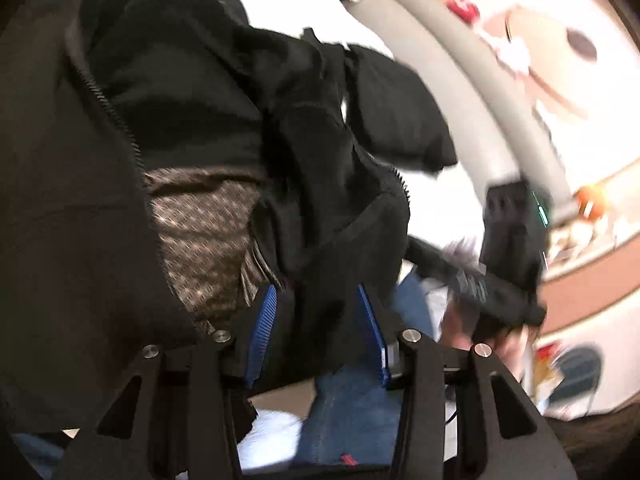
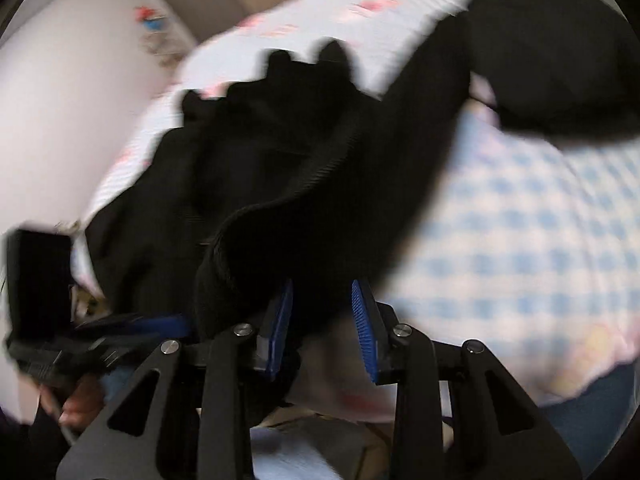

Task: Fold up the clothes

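Filling the left and centre of the left wrist view, a black zip jacket shows a toothed zipper and a brown diamond-patterned lining; no writing can be read. The left gripper pinches a fold of it between ribbed blue pads. In the right wrist view, the right gripper clamps the jacket's ribbed knit hem at lower centre, above a blue-and-white checked bedsheet, blurred at right
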{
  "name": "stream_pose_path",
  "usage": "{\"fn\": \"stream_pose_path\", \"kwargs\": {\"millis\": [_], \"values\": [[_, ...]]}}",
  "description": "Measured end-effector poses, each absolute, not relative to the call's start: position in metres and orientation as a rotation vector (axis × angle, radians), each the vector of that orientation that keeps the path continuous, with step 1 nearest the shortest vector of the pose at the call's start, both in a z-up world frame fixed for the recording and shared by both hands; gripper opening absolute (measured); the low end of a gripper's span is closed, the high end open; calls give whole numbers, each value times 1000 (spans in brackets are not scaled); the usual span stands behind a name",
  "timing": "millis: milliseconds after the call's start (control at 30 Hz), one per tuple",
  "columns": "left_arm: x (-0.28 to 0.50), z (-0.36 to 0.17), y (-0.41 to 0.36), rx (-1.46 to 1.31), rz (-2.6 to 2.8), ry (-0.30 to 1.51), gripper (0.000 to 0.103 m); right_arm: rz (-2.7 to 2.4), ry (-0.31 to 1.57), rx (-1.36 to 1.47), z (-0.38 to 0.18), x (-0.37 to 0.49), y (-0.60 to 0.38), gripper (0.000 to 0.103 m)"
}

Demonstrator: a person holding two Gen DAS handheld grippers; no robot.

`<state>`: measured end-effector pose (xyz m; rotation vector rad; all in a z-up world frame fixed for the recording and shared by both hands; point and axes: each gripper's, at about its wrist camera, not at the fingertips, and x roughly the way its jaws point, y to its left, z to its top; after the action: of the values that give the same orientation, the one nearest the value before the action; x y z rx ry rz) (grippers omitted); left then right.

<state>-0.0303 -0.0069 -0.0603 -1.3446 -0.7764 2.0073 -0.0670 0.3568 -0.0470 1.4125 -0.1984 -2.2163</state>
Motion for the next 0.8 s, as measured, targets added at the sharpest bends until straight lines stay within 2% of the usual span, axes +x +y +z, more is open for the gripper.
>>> {"fn": "stream_pose_path", "kwargs": {"millis": [100,167,267,367,400,433,467,533,600,633,700,800], "values": [[-37,-55,-18,-1309,2016,-822,49,-2143,-174,1366,-48,-61,327,32],[-46,-56,-22,-1293,1990,-855,71,-2095,-158,1336,-49,-57,307,32],[-64,-60,-19,-1332,1968,-866,73,-2047,-131,1373,-64,-50,289,32],[-79,-55,5,-1352,1991,-704,76,-2057,-89,1340,-58,-42,280,33],[-86,-57,15,-1383,2022,-620,75,-2048,-85,1334,-57,-39,280,36],[-92,-62,24,-1440,2047,-538,60,-2034,-85,1334,-59,-36,280,41],[-98,-70,33,-1506,2061,-469,18,-2028,-86,1339,-60,-35,284,41],[-99,-73,39,-1538,2084,-418,15,-2040,-104,1359,-61,-36,299,41],[-88,-50,29,-1426,2109,-478,13,-2072,-169,1372,-58,-35,316,41],[-80,-33,19,-1355,2123,-535,12,-2087,-203,1378,-56,-35,325,42],[-51,-2,-19,-1196,2145,-761,12,-2105,-263,1379,-53,-36,335,46],[-14,-43,-57,-1302,2114,-978,12,-2121,-352,1374,-49,-40,348,53]]}}
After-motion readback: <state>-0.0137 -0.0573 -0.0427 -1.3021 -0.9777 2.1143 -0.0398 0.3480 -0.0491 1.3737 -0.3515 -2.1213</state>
